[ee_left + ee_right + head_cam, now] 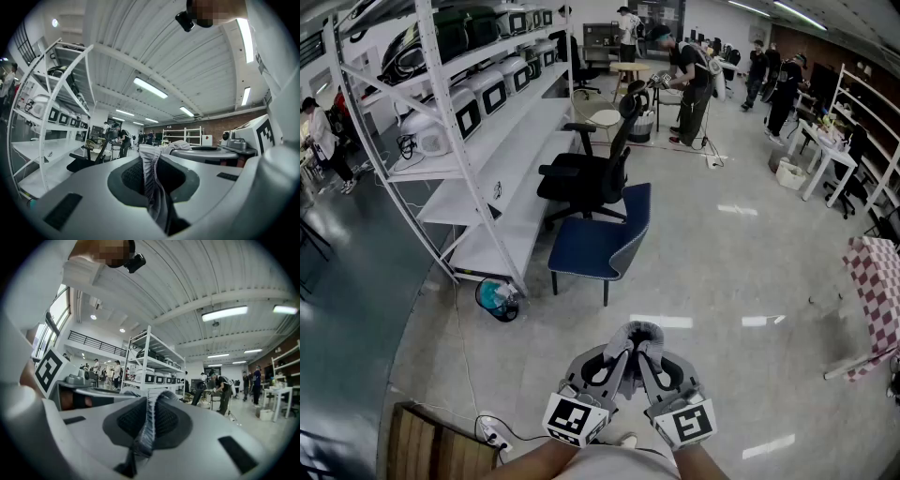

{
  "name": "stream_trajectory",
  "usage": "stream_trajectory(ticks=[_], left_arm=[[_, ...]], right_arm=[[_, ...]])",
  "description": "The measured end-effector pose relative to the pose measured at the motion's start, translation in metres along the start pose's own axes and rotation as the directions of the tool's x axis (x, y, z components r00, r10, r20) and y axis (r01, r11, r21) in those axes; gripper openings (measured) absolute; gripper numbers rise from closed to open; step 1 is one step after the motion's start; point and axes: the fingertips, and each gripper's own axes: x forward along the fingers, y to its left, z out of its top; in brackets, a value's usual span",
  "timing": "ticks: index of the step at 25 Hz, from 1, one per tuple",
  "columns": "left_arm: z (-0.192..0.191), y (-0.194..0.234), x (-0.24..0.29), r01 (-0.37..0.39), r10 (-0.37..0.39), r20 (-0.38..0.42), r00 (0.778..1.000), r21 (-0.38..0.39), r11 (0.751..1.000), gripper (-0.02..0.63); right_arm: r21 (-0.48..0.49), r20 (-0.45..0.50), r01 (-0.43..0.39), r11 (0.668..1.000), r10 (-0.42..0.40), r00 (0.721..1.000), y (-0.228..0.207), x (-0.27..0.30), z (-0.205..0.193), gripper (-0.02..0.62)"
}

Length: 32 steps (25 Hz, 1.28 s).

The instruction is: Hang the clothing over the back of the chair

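Note:
In the head view my two grippers are side by side at the bottom centre, level and close to my body. A bunched grey garment [643,334] sits between their tips. My left gripper [617,351] is shut on a fold of it, seen as a grey strip [157,197] pinched between the pads in the left gripper view. My right gripper [654,351] is shut on another fold [146,427]. A blue chair [602,240] stands on the floor ahead, its back [635,223] on its right side. Behind it is a black office chair [584,174].
A white shelving rack [478,141] with appliances runs along the left. A teal object [497,298] lies at its foot. A power strip [492,434] and a wooden panel [431,452] are near my left side. A checkered tablecloth [877,286] is at right; people [689,84] stand far back.

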Motion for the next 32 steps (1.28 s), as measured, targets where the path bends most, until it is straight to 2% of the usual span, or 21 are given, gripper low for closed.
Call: stream_trajectory(ticks=[12, 18, 22, 32], left_arm=[[0.003, 0.005, -0.004, -0.008, 0.008, 0.008, 1.000, -0.001, 1.000, 0.049], [0.004, 0.020, -0.017, -0.049, 0.049, 0.007, 0.999, -0.008, 0.999, 0.049], [0.012, 0.027, -0.021, -0.091, 0.091, 0.022, 0.996, 0.021, 0.996, 0.050], [0.007, 0.004, -0.013, -0.128, 0.127, 0.023, 0.992, 0.041, 0.991, 0.049]], right_arm=[[0.016, 0.009, -0.007, 1.000, 0.007, 1.000, 0.001, 0.002, 0.000, 0.037], [0.026, 0.022, -0.035, 0.999, 0.034, 0.999, 0.002, 0.001, 0.002, 0.037], [0.017, 0.022, -0.048, 0.999, 0.048, 0.999, -0.004, -0.007, 0.003, 0.037], [-0.013, 0.029, -0.091, 0.996, 0.092, 0.995, -0.007, -0.027, 0.002, 0.037]])
